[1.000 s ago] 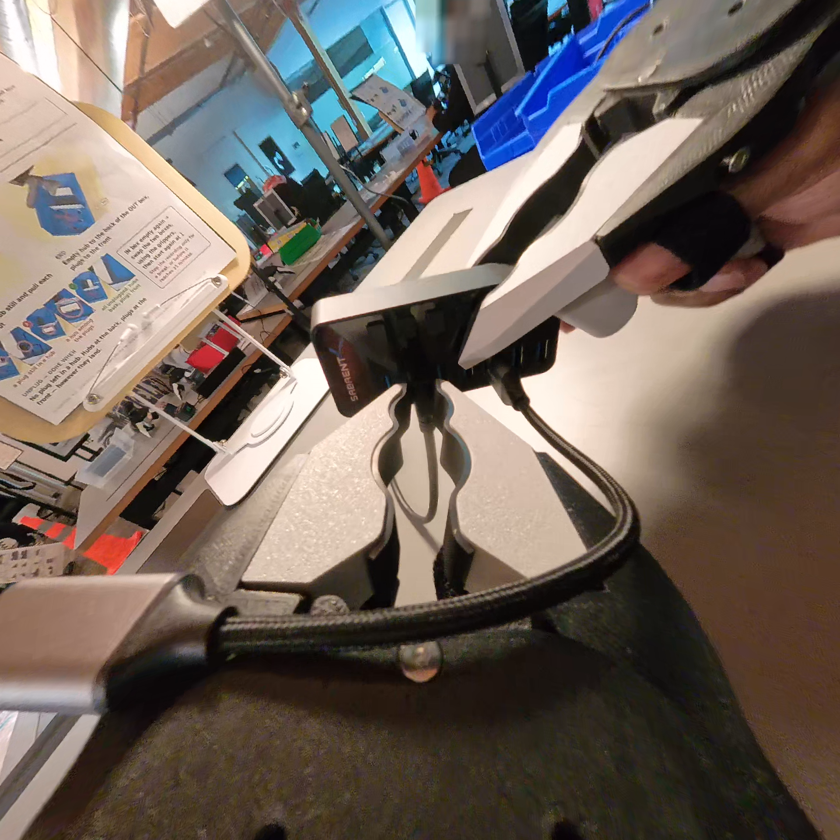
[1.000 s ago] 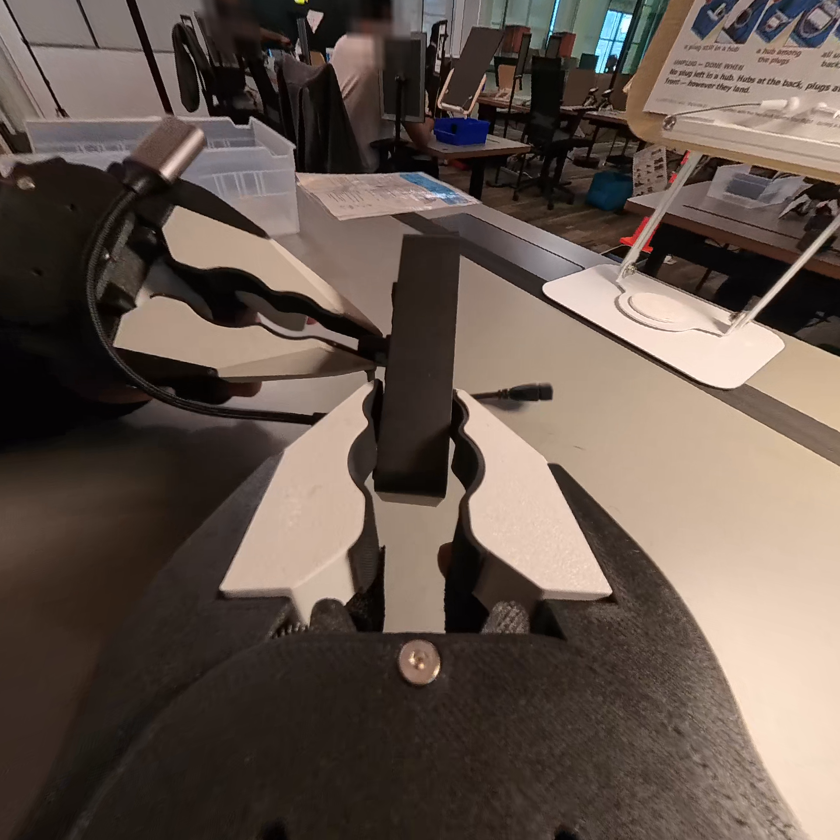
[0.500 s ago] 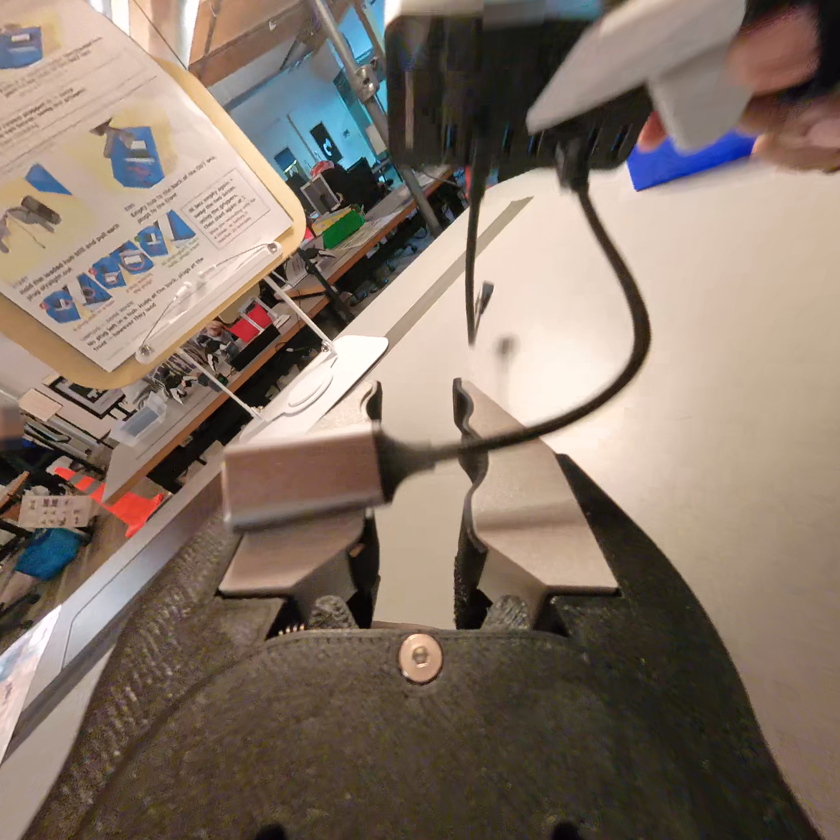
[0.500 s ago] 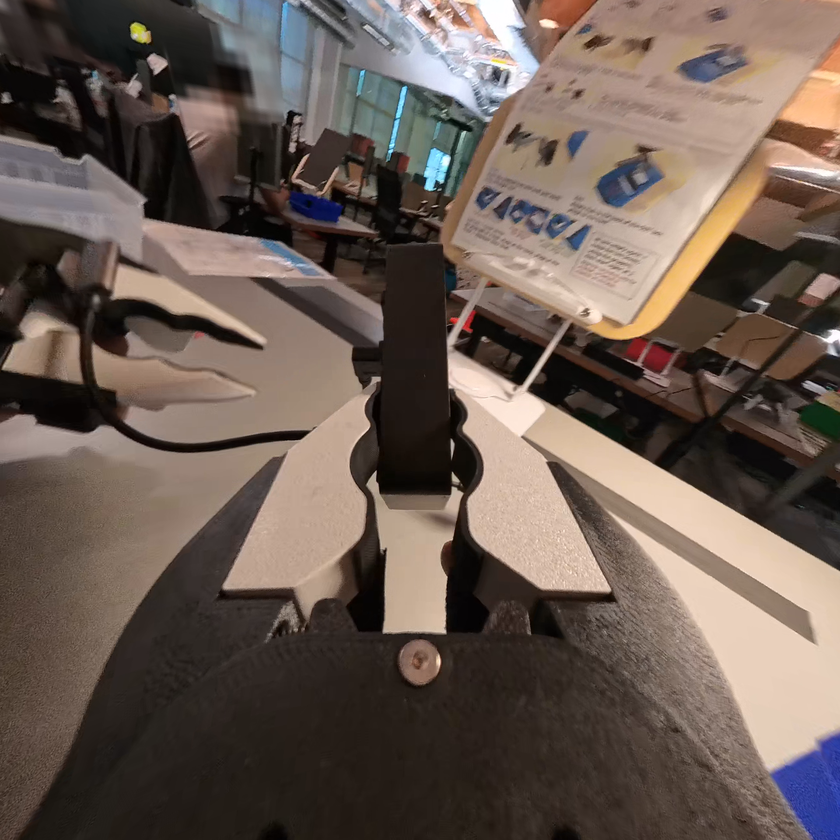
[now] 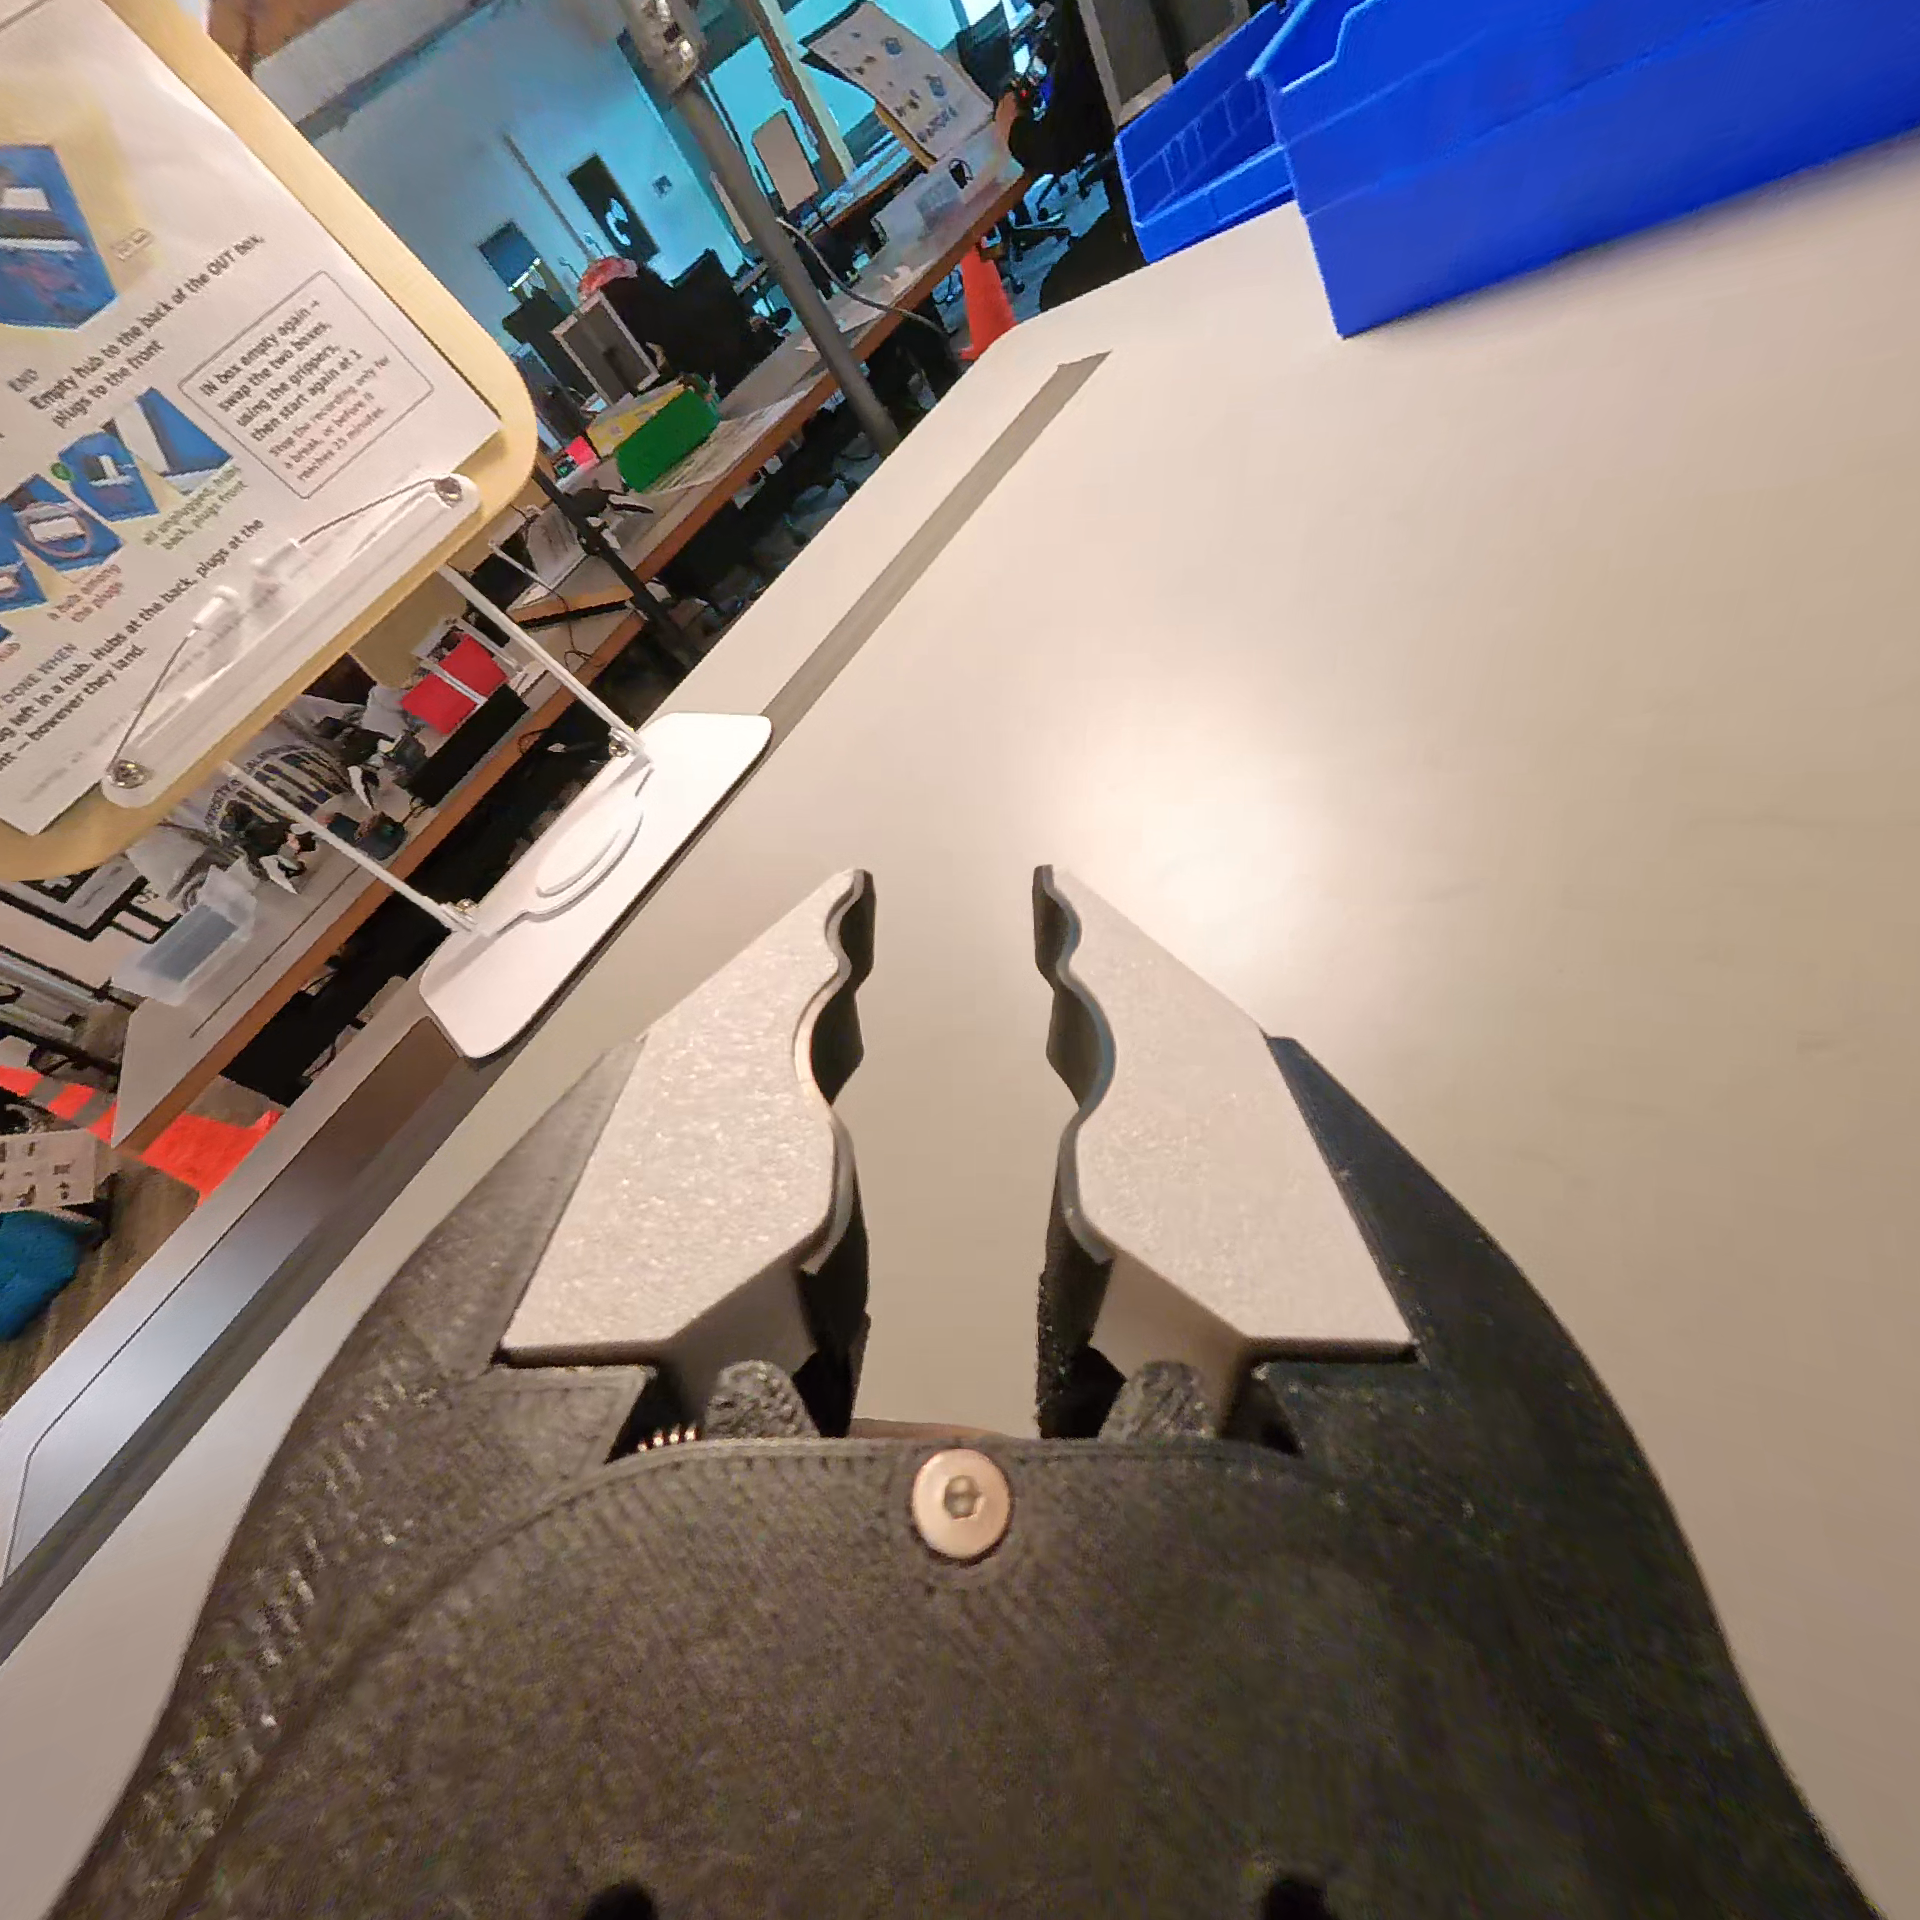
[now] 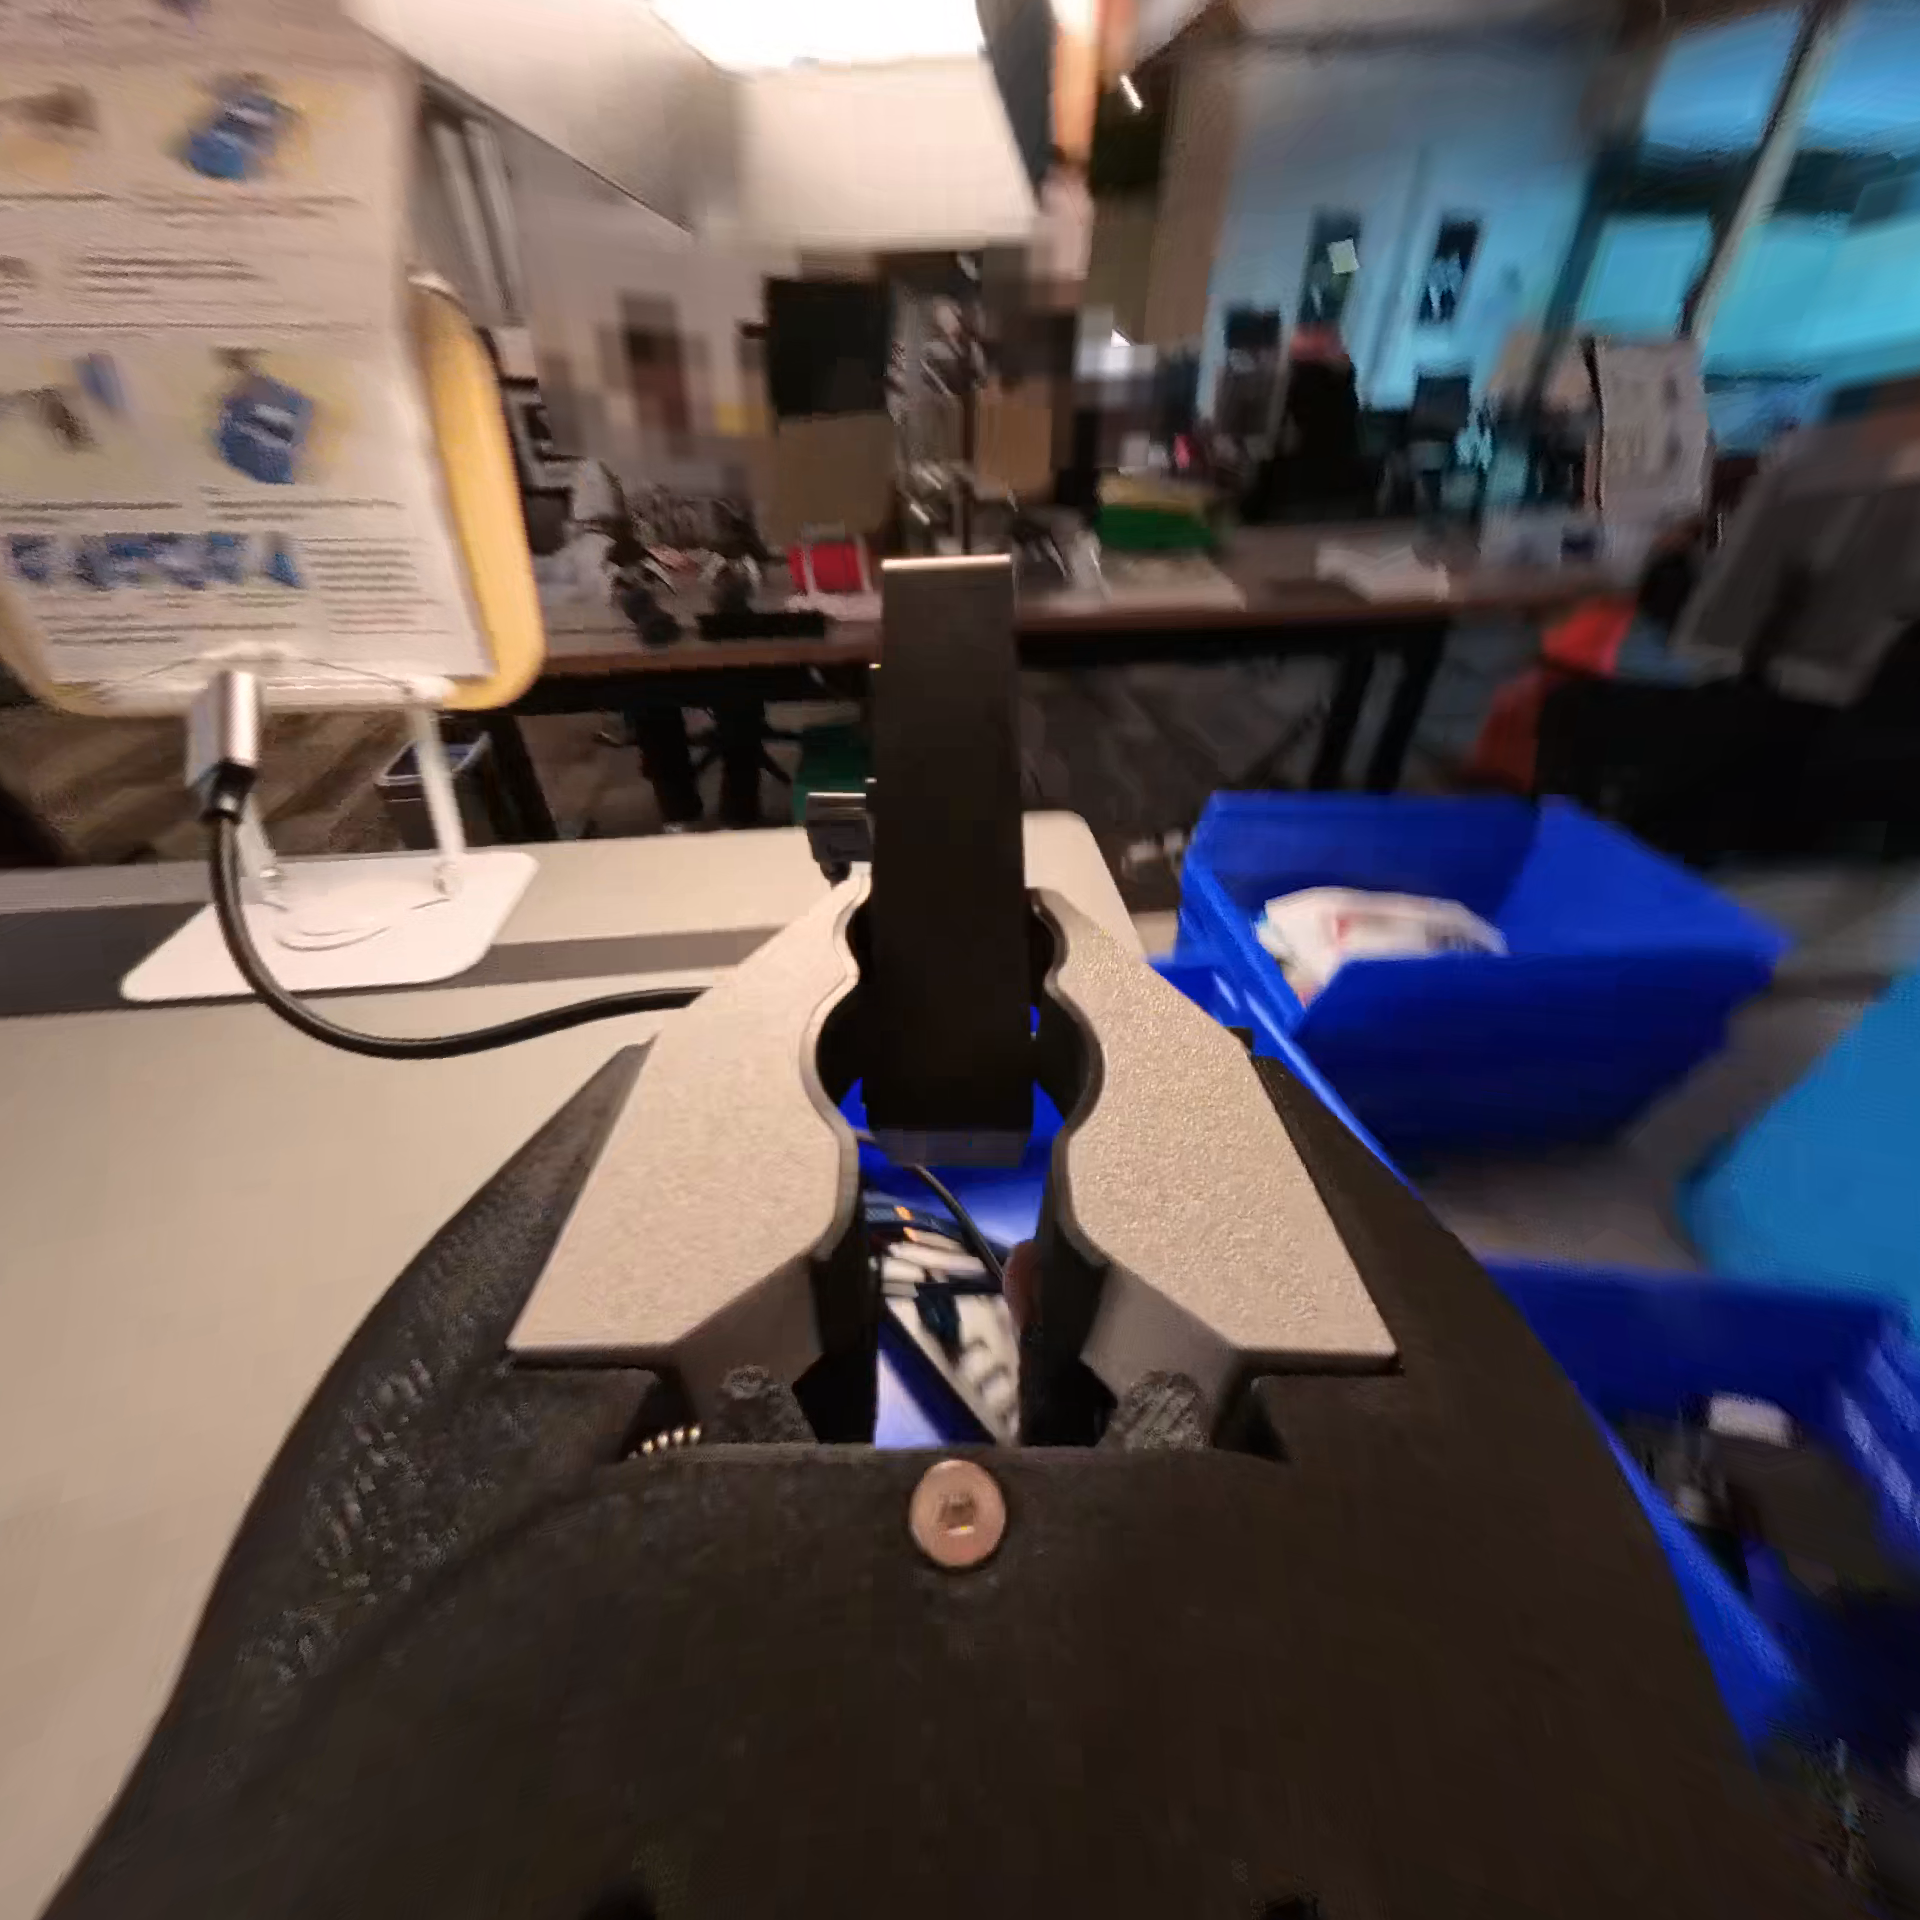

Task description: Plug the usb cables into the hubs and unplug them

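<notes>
In the right wrist view my right gripper is shut on a black USB hub, which stands upright between the fingers. A black braided cable runs from the hub out to the left and ends in a silver plug in the air. A small black plug sticks out of the hub's left side. The view is blurred by motion. In the left wrist view my left gripper is open and empty, low over the beige table. Neither hub nor cable shows there.
Blue bins stand to the right of and under the right gripper, with items inside; they also show far right in the left wrist view. An instruction sheet on a stand with a white base stands at the table's left edge. Across from one pair of fingers to the other is roughly 45 cm.
The left gripper has let go of the thin cable and opened. The right gripper has carried the hub with its dangling cable away to the right, over the blue bins and out of the left view.
</notes>
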Tool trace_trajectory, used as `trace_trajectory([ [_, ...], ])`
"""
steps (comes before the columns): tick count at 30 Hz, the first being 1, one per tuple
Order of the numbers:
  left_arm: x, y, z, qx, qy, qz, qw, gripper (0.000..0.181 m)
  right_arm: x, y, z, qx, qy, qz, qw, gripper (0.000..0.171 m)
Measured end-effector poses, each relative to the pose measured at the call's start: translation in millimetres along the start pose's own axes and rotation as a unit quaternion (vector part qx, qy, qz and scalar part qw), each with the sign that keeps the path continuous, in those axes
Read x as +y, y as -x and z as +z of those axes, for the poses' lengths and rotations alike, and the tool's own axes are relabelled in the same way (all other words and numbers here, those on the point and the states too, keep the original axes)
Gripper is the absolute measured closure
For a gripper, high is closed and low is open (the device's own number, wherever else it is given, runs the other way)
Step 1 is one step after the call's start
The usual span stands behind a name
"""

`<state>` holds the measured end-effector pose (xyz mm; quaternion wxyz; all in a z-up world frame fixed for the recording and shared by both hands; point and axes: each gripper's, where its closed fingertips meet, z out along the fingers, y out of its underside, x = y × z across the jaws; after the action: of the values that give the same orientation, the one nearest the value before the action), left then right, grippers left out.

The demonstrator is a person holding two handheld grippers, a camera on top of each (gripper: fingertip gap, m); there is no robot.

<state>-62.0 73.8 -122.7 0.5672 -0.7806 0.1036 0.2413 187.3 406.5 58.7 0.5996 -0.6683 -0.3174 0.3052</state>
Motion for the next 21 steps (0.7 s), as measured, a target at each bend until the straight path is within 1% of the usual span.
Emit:
trace_trajectory([
  [2,0.2,-2.9,0.8,0.004,0.001,0.001,1.000,0.148,37.6,-38.9,4.1,0.026,0.048,0.075,0.996,0.146],
  [4,0.5,-4.3,1.1,0.007,0.001,0.000,1.000,0.148,78.2,-65.7,7.9,0.048,0.091,0.127,0.987,0.145],
  [6,1.2,-4.8,1.2,0.009,0.001,-0.001,1.000,0.148,111.7,-81.7,10.0,0.067,0.121,0.148,0.979,0.146],
  [8,2.4,-4.2,1.3,0.008,0.003,-0.002,1.000,0.149,133.6,-88.5,11.4,0.079,0.136,0.150,0.976,0.145],
  [12,4.9,-3.1,1.8,0.011,0.005,-0.008,1.000,0.149,154.9,-89.8,15.6,0.098,0.165,0.092,0.977,0.143],
  [13,5.3,-3.4,2.0,0.012,0.006,-0.009,1.000,0.149,157.7,-88.0,17.1,0.099,0.176,0.072,0.977,0.143],
  [16,5.2,-4.7,2.0,0.015,0.006,-0.007,1.000,0.149,162.0,-82.2,21.4,0.097,0.203,0.024,0.974,0.137],
  [17,4.4,-5.4,1.8,0.016,0.004,-0.006,1.000,0.149,164.1,-79.1,22.8,0.089,0.214,0.019,0.973,0.138],
  [19,3.4,-6.7,1.5,0.017,0.003,-0.003,1.000,0.149,169.9,-72.1,25.5,0.068,0.241,0.017,0.968,0.133],
  [21,2.9,-7.6,1.2,0.018,0.003,0.001,1.000,0.149,167.7,-70.9,26.9,0.061,0.243,0.012,0.968,0.126],
])
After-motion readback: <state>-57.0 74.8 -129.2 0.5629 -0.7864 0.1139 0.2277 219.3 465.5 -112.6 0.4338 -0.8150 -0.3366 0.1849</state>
